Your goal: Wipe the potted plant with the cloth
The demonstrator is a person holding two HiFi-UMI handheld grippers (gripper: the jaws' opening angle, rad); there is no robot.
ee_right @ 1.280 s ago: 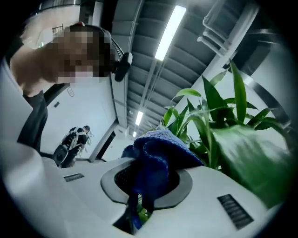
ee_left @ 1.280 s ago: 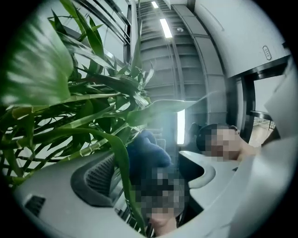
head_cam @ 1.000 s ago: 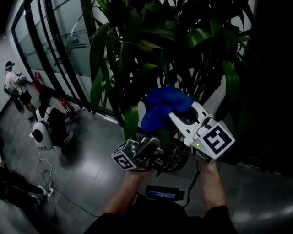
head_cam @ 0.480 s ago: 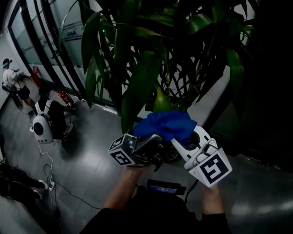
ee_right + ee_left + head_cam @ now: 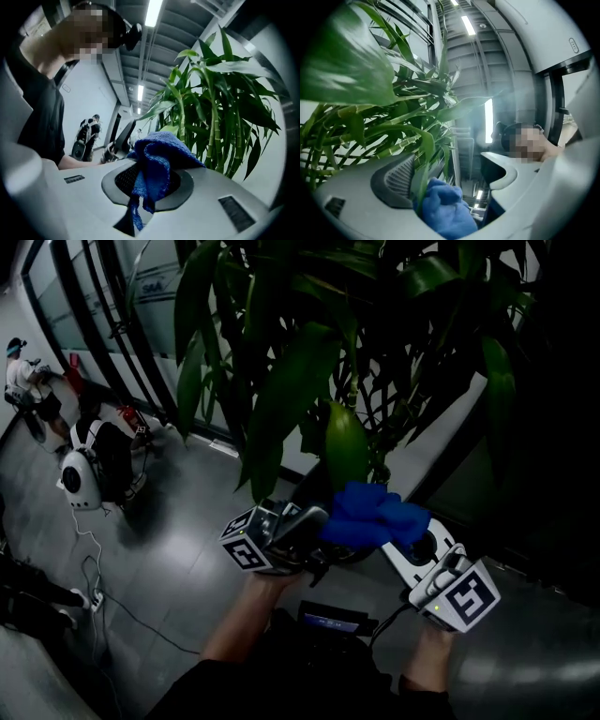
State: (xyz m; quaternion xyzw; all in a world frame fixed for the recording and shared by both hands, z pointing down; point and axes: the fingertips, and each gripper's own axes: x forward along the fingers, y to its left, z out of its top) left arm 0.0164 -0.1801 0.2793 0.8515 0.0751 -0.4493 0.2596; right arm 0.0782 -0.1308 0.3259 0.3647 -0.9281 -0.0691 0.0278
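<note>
1. While the right gripper [image 5: 422,549] is clamped tight on the blue cloth [image 5: 375,517], the cloth bunches up out of its jaws in a fat wad.
2. Left gripper [image 5: 300,531] sits at 9 o'clock of that wad, right up against it. Its jaws are spread wide and pinching nothing.
3. In the left gripper view a long drooping leaf [image 5: 419,178] hangs down between the jaws, close by the left pad, with the cloth poking in low in the gap.
4. The potted plant [image 5: 309,362] fills the head view from 11 to 2 o'clock, and one oval leaf [image 5: 345,446] hangs just above the cloth at its 11 o'clock.
5. Glossy grey floor [image 5: 178,587] underneath, and a person [image 5: 23,395] stands way off at 10 o'clock.
</note>
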